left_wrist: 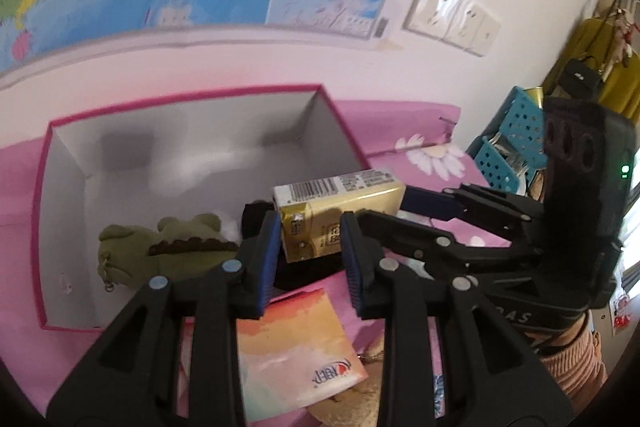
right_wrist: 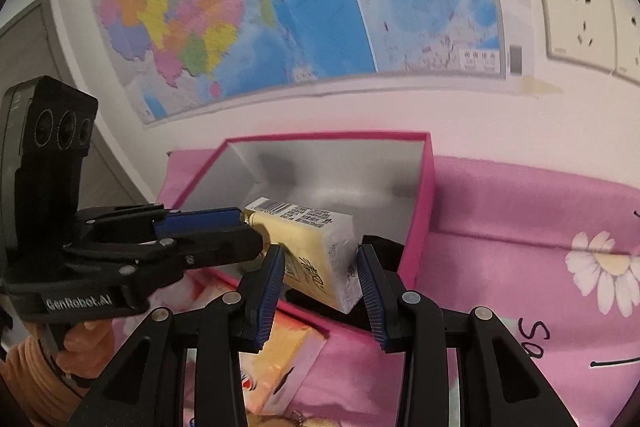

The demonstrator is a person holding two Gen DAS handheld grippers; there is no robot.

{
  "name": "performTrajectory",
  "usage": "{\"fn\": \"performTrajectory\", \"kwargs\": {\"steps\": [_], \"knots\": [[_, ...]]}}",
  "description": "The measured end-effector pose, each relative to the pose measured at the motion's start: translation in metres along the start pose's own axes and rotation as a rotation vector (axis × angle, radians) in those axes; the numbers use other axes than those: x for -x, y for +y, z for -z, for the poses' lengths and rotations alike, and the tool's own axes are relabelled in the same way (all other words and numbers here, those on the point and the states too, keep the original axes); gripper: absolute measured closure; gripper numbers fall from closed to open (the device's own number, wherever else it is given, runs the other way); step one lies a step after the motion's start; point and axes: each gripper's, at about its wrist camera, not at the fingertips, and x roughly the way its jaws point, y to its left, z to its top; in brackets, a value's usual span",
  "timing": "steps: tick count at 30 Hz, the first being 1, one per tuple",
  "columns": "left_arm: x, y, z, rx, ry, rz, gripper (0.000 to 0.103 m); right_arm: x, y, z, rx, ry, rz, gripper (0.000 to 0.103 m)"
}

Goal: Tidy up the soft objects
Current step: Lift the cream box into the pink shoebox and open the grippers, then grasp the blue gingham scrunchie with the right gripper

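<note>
A yellow tissue pack hangs over the near corner of an open pink box, held at both ends. My left gripper is shut on one end of it. My right gripper comes in from the right and clamps the other end. In the right wrist view the tissue pack sits between the blue pads of my right gripper, while my left gripper grips its far end. A green crocodile plush and a black soft item lie inside the box.
The box stands on a pink floral bedsheet against a wall with a map and sockets. An orange-pink packet lies on the sheet below my grippers. Blue perforated baskets stand at the right.
</note>
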Motion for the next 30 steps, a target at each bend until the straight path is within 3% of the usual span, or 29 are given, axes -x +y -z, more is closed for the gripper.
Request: {"fn": "performTrajectory", "kwargs": {"steps": [7,10,14,20,26,30], "knots": [[-0.008,0.008,0.004,0.026,0.008,-0.054,0.071,-0.006,-0.004,-0.001,-0.041,0.000,0.054,0.062],[-0.001,0.003,0.007,0.003,-0.022,-0.091,0.061,0.001,-0.001,0.004,-0.028,-0.012,0.050,0.062],[0.014,-0.005,0.015,-0.045,-0.068,-0.113,0.059,0.008,0.004,0.011,-0.001,-0.018,0.059,0.061],[0.039,-0.014,0.035,-0.089,-0.125,-0.086,0.056,0.025,0.007,0.022,-0.001,-0.037,0.044,0.060],[0.063,-0.022,0.065,-0.108,-0.163,-0.037,0.054,0.047,0.032,0.037,0.064,-0.074,0.100,0.050],[0.072,-0.025,0.084,-0.118,-0.160,-0.025,0.053,0.055,0.050,0.052,0.124,-0.066,0.152,0.049]]}}
